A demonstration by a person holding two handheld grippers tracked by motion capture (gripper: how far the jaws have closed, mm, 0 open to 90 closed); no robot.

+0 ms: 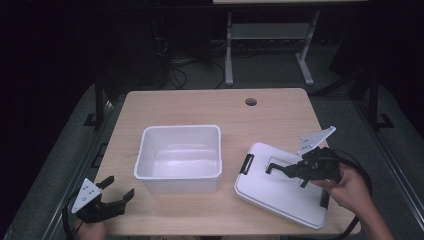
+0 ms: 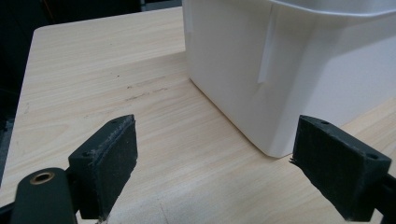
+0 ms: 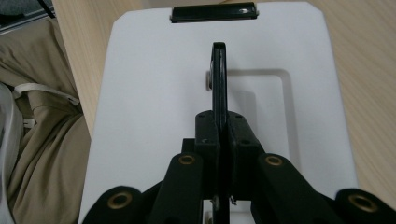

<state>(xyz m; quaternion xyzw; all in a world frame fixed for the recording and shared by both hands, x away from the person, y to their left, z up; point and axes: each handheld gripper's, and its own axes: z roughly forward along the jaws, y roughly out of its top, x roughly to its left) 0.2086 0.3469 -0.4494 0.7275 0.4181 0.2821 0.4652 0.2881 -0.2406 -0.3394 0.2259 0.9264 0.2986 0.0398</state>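
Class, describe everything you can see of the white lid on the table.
The white lid is a flat, rounded-corner rectangle, seemingly plastic, lying askew on the wooden table right of the open white bin, apart from it. It has a black latch at each short end and a black centre handle raised upright over a recess. The right gripper is shut on that handle.

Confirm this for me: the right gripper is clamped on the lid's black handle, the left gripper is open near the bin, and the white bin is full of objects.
Not quite. The high view shows the white bin empty. The rest holds: the right gripper is clamped on the lid's black handle, and the left gripper is open near the bin.
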